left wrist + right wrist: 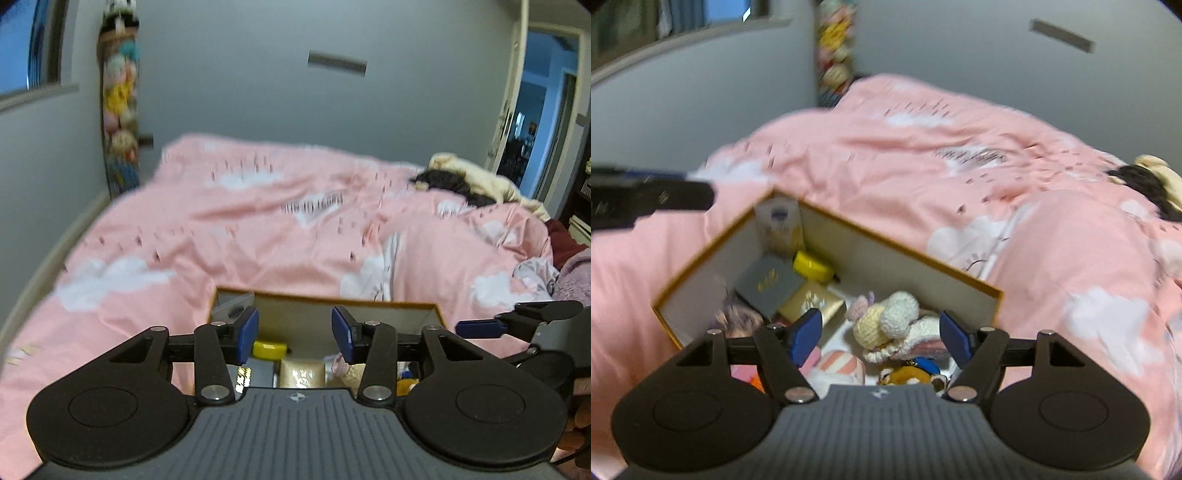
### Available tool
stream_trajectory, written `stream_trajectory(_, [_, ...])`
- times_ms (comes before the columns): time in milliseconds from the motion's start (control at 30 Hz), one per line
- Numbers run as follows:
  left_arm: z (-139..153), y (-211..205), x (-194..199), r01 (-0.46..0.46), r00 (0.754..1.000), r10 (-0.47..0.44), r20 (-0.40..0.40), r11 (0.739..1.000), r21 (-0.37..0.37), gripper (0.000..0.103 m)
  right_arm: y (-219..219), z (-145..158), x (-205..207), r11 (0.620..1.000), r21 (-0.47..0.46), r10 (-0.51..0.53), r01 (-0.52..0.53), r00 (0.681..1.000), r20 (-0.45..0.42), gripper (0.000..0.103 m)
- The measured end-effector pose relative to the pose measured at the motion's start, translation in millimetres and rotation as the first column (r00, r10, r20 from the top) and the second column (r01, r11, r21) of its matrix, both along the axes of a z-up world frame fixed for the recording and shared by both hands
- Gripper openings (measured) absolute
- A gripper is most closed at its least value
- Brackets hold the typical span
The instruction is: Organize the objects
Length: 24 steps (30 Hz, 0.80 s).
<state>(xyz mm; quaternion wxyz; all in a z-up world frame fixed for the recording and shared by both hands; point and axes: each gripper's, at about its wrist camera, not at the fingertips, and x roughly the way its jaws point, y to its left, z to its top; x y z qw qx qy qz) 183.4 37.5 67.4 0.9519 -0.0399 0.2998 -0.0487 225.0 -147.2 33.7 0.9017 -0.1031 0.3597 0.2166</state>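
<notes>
An open cardboard box with an orange rim sits on the pink bed. Inside lie a yellow round tin, a grey booklet, a gold packet, a crocheted doll and other soft toys. My right gripper hovers over the box's near end, open, with nothing between its blue pads. My left gripper stands above the same box, open and empty; the yellow tin and gold packet show below it. The right gripper's fingers reach in from the right in the left wrist view.
The pink cloud-print duvet covers the whole bed. A cream and black bundle lies at its far right. A hanging column of plush toys is on the wall corner, and a doorway opens at the right. Purple fabric lies right.
</notes>
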Motion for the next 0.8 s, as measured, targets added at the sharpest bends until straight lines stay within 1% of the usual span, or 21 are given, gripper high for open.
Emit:
stream_trajectory(33, [4.0, -0.1, -7.7, -0.002, 1.000, 0.002, 0.023, 1.000, -0.002, 0.054, -2.3, 5.2, -7.8, 1.000, 0.023, -0.021, 0.020, 1.000, 0.018, 0.074])
stream_trajectory(100, [11.4, -0.8, -23.6, -0.005, 0.998, 0.005, 0.057, 1.000, 0.000, 0.056, -8.0, 15.7, -26.0, 0.995, 0.078, -0.063, 0.058, 0.996, 0.064, 0.081])
stream_trajectory(133, [14.3, -1.4, -32.3, -0.005, 0.997, 0.005, 0.075, 1.000, 0.006, 0.057, -8.9, 19.9, -34.0, 0.993, 0.101, -0.076, 0.067, 0.993, 0.086, 0.081])
stream_trajectory(167, [16.2, -2.1, -39.7, -0.012, 0.996, 0.011, 0.093, 1.000, 0.012, 0.058, -11.2, 24.2, -43.7, 0.989, 0.126, -0.089, 0.075, 0.990, 0.109, 0.084])
stream_trajectory(200, [17.9, -2.8, -48.2, -0.023, 0.993, 0.021, 0.114, 1.000, 0.016, 0.059, -13.2, 28.0, -53.6, 0.985, 0.149, -0.101, 0.081, 0.986, 0.131, 0.089])
stream_trajectory(233, [18.7, -4.0, -54.5, -0.036, 0.991, 0.033, 0.128, 0.999, 0.016, 0.061, -14.3, 30.3, -62.9, 0.981, 0.171, -0.115, 0.088, 0.982, 0.153, 0.090])
stream_trajectory(300, [17.6, -3.0, -66.3, -0.065, 0.986, 0.065, 0.155, 0.998, -0.004, 0.064, -17.1, 33.2, -82.1, 0.970, 0.219, -0.149, 0.102, 0.967, 0.208, 0.096])
stream_trajectory(367, [12.6, -0.7, -76.6, -0.100, 0.981, 0.100, 0.166, 0.995, -0.012, 0.067, -17.4, 32.4, -97.1, 0.962, 0.244, -0.185, 0.123, 0.951, 0.249, 0.098])
stream_trajectory(433, [5.6, -0.7, -83.4, -0.111, 0.980, 0.107, 0.168, 0.994, 0.012, 0.068, -17.1, 27.1, -108.5, 0.955, 0.259, -0.215, 0.144, 0.938, 0.272, 0.098])
stream_trajectory(467, [1.5, -1.5, -86.2, -0.115, 0.980, 0.108, 0.166, 0.993, 0.030, 0.068, -17.2, 22.3, -112.1, 0.951, 0.268, -0.230, 0.156, 0.934, 0.272, 0.099])
stream_trajectory(500, [-3.3, -2.7, -88.9, -0.120, 0.980, 0.111, 0.164, 0.992, 0.047, 0.068, -17.6, 15.9, -114.7, 0.944, 0.280, -0.251, 0.175, 0.930, 0.267, 0.102])
stream_trajectory(567, [-14.4, -4.4, -92.0, -0.135, 0.981, 0.125, 0.152, 0.989, 0.060, 0.067, -17.8, 0.9, -116.2, 0.928, 0.295, -0.303, 0.229, 0.923, 0.236, 0.102])
stream_trajectory(667, [-33.0, -8.2, -92.6, -0.153, 0.982, 0.146, 0.121, 0.987, 0.050, 0.067, -17.1, -22.8, -110.6, 0.912, 0.287, -0.342, 0.295, 0.931, 0.129, 0.102])
stream_trajectory(733, [-46.8, -12.6, -90.6, -0.141, 0.987, 0.135, 0.084, 0.988, 0.067, 0.067, -17.5, -37.4, -106.9, 0.900, 0.283, -0.362, 0.331, 0.930, 0.062, 0.102])
stream_trajectory(800, [-58.9, -15.0, -87.3, -0.132, 0.991, 0.128, 0.048, 0.988, 0.083, 0.067, -16.5, -50.1, -104.9, 0.895, 0.272, -0.373, 0.353, 0.927, 0.024, 0.102])
